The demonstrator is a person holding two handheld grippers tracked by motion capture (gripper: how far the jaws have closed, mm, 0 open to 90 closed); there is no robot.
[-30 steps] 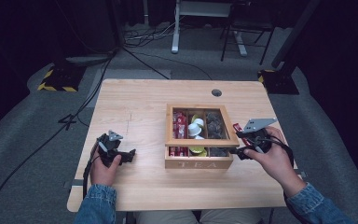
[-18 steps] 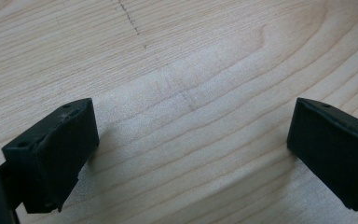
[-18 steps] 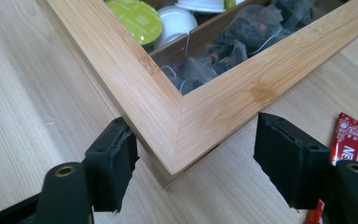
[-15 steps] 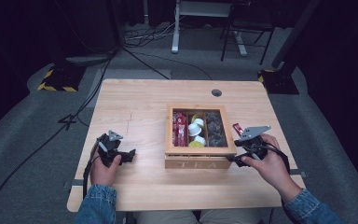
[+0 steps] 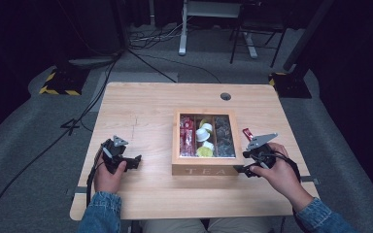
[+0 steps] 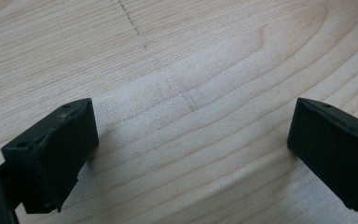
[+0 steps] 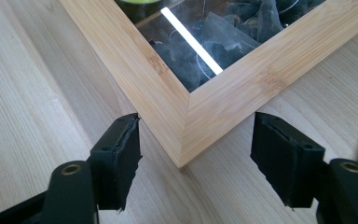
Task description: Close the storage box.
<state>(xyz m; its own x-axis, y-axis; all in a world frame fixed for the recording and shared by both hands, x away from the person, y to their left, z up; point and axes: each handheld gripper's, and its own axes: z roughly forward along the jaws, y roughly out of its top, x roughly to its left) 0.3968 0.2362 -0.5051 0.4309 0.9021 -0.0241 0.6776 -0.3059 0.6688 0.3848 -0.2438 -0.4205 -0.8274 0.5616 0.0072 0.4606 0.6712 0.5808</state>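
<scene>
The tea box (image 5: 205,150) sits right of centre in the high view, lid down, on the wooden table (image 5: 145,107). The right gripper (image 7: 193,161) straddles its near right corner; the jaws stand wide, have just been closing slightly, and appear clear of the wood, though contact is hard to judge. A red packet (image 5: 247,133) lies just right of the box. At lower left, the left gripper (image 6: 191,149) holds wide over bare tabletop.

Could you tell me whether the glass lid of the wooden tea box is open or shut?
Shut. The wooden tea box has its glass-paned lid lying flat, its frame flush with the walls.
</scene>
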